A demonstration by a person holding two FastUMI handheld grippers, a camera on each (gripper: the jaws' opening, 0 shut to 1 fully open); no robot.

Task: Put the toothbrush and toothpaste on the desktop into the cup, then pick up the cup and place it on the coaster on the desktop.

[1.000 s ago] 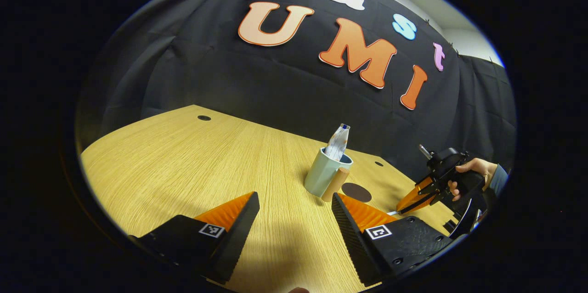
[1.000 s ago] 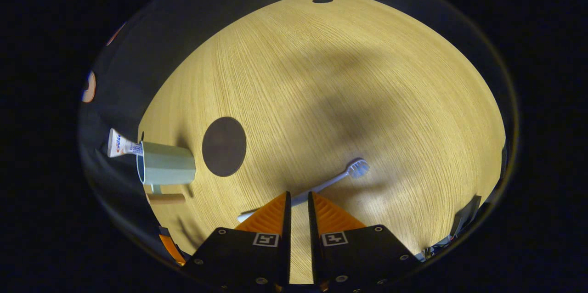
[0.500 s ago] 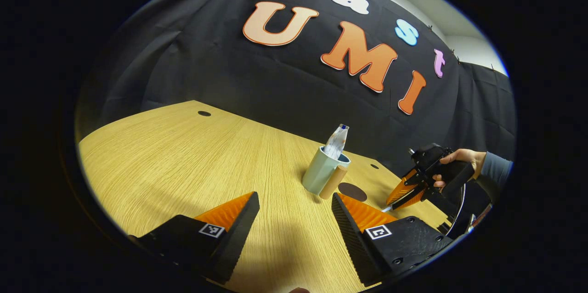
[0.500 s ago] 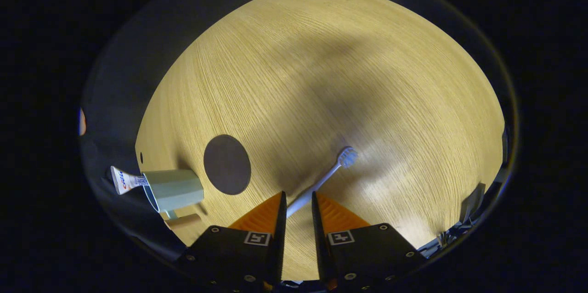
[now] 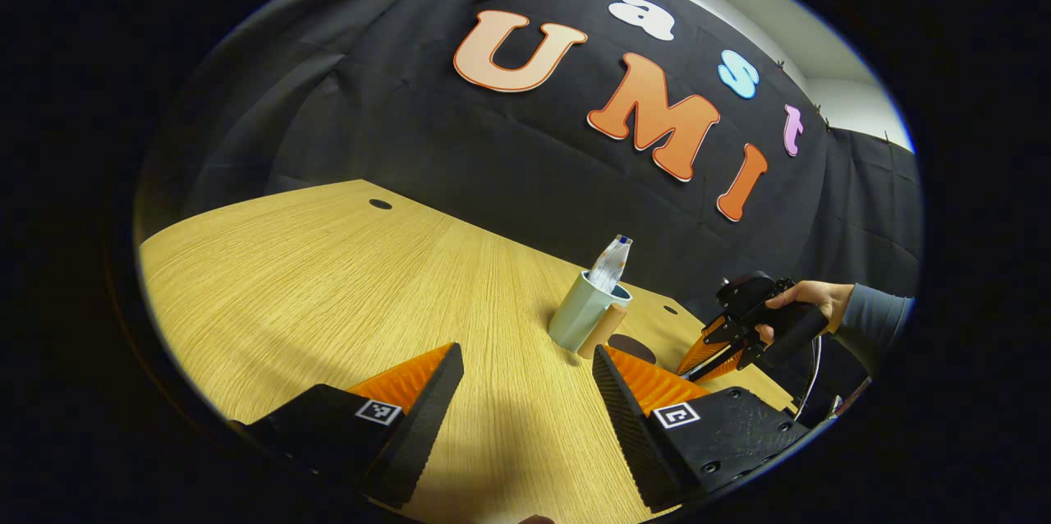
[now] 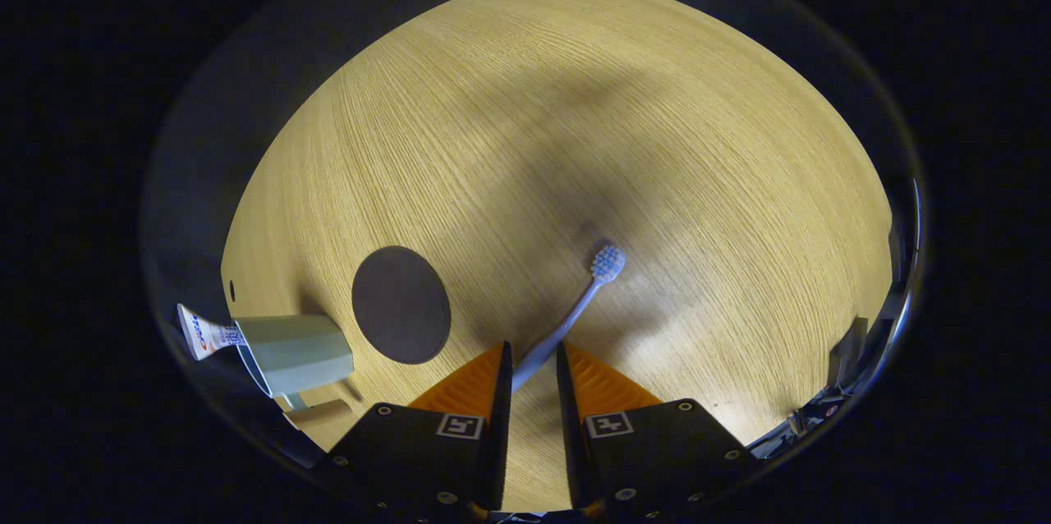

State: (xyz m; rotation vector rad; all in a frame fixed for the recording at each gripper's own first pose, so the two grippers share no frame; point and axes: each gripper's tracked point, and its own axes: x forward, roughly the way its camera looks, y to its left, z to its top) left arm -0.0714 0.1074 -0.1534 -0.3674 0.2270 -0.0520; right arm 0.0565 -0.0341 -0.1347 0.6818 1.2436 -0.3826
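My right gripper point(image 6: 530, 356) is clamped narrow on the toothbrush point(image 6: 575, 310); the handle end is hidden between the fingers, and the bristle head angles out over the tabletop point(image 6: 657, 138). My left gripper point(image 5: 525, 360) stands wide apart, holding nothing, above the tabletop's near edge. The pale green cup point(image 5: 579, 314) stands toward the far edge, the toothpaste point(image 5: 609, 263) sticking out of it; its wooden handle point(image 5: 602, 331) partly covers the dark round coaster point(image 6: 401, 305) just beside it in the left gripper view.
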